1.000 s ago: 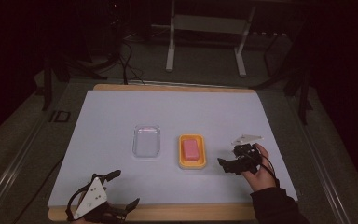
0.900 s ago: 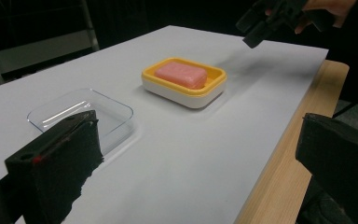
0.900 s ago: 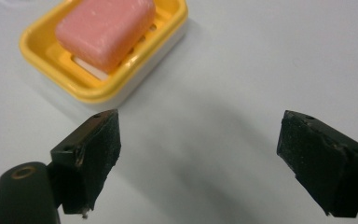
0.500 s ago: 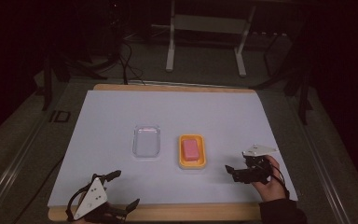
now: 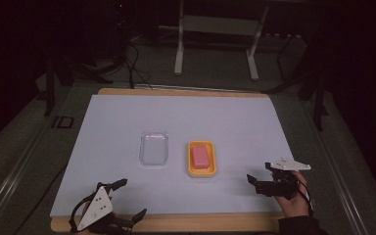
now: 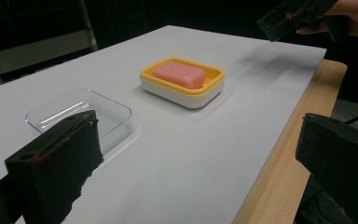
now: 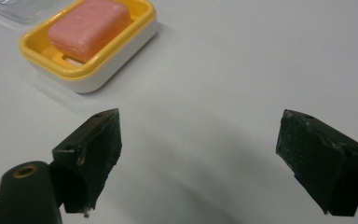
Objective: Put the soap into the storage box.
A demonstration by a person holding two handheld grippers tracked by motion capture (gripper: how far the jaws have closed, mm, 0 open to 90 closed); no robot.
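A pink soap bar (image 5: 201,155) lies in a yellow and white soap dish (image 5: 202,173) near the middle of the white sheet. A clear plastic tray (image 5: 153,148) sits just left of it, with nothing in it. My left gripper (image 5: 132,198) rests at the near left edge, open, its jaws wide apart and nothing between them (image 6: 200,154). A hand holds my right gripper (image 5: 252,183) right of the dish, a little above the sheet, open and holding nothing (image 7: 200,144). In the right gripper view the soap (image 7: 89,28) and dish (image 7: 93,77) lie ahead to the upper left.
The white sheet (image 5: 127,117) covers a wooden table whose edge (image 5: 176,91) shows at the far and near sides. Beyond the table stand metal frame legs (image 5: 178,54) and cables on a dark floor. The left gripper view shows the other gripper (image 6: 293,18) at top right.
My right gripper has drawn back from the dish, toward the near right of the table. The left gripper, soap, dish and tray have stayed put.
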